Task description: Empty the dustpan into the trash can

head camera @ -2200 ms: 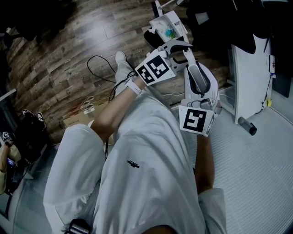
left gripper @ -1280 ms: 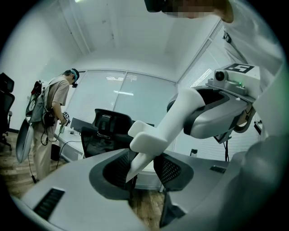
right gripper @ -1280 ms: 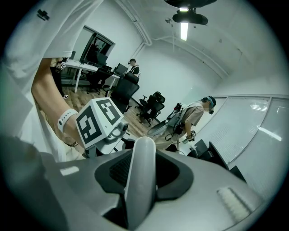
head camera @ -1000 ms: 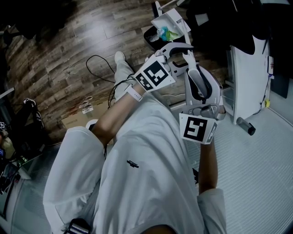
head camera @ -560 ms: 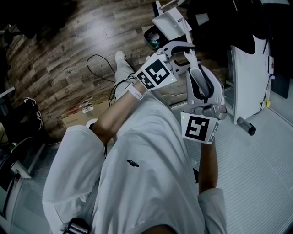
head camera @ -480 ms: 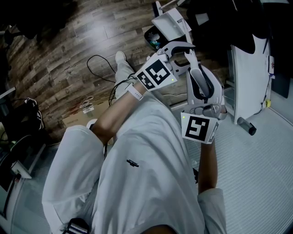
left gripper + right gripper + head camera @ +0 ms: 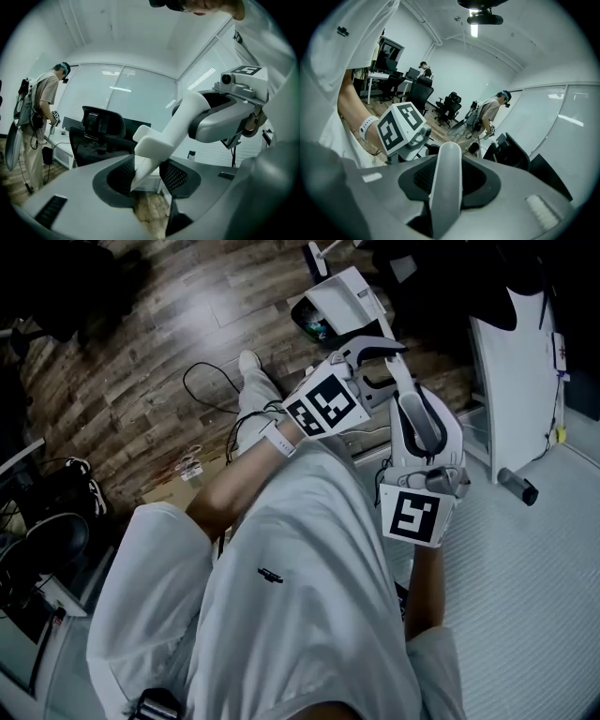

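Observation:
The white dustpan (image 7: 342, 294) hangs tilted over a black trash can (image 7: 306, 311), and coloured scraps show inside the can. Its white handle (image 7: 401, 369) runs back toward both grippers. In the head view my left gripper (image 7: 375, 367) sits left of the handle and my right gripper (image 7: 405, 382) just behind it. In the left gripper view the jaws of my left gripper (image 7: 143, 176) are shut on a flat white part of the handle (image 7: 154, 140). In the right gripper view my right gripper (image 7: 445, 183) is shut round the handle's rounded end (image 7: 447, 164).
A black cable (image 7: 202, 371) lies on the wooden floor left of the can. A white panel (image 7: 516, 381) stands at the right, with a grey cylinder (image 7: 517, 486) on the ribbed white flooring (image 7: 525, 596). Office chairs (image 7: 101, 124) and a standing person (image 7: 40, 117) are farther off.
Both grippers pushed the dustpan up and away and tipped it. The coloured scraps that lay in the pan now show in the black can.

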`<state>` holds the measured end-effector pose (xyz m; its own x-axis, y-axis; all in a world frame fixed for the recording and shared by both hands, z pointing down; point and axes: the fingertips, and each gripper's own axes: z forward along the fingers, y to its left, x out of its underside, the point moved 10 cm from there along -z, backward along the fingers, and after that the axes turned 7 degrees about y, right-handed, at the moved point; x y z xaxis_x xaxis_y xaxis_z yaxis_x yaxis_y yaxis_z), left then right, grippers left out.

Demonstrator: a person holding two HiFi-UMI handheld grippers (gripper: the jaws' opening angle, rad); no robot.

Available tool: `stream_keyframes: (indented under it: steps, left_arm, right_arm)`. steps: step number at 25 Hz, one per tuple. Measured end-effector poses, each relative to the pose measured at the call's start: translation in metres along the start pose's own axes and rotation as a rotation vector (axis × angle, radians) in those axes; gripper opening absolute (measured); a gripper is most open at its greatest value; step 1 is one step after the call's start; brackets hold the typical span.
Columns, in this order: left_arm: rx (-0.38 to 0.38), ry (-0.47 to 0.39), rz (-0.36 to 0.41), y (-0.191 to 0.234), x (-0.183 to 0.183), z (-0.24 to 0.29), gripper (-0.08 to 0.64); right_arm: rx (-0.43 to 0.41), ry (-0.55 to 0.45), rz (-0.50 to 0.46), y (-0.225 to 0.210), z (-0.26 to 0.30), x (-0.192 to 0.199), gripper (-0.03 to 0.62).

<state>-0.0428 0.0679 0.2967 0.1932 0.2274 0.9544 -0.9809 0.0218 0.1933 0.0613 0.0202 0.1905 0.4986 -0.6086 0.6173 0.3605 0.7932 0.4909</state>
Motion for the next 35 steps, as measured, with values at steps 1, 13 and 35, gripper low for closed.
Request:
stream_keyframes:
  steps: [1,13,35]
  left_arm:
    - [0.013,0.007,0.004,-0.004,-0.001,0.004,0.160]
    - [0.197,0.112,0.070,-0.043,-0.011,0.050,0.160]
    - [0.582,0.312,0.165,-0.121,0.020,0.195,0.160]
  right_arm:
    - [0.006,0.006,0.010,-0.001,-0.004,0.004,0.126]
    - [0.116,0.069,0.187,-0.009,-0.041,0.045,0.126]
    - [0.303,0.265,0.538,-0.036,-0.082,0.181,0.126]
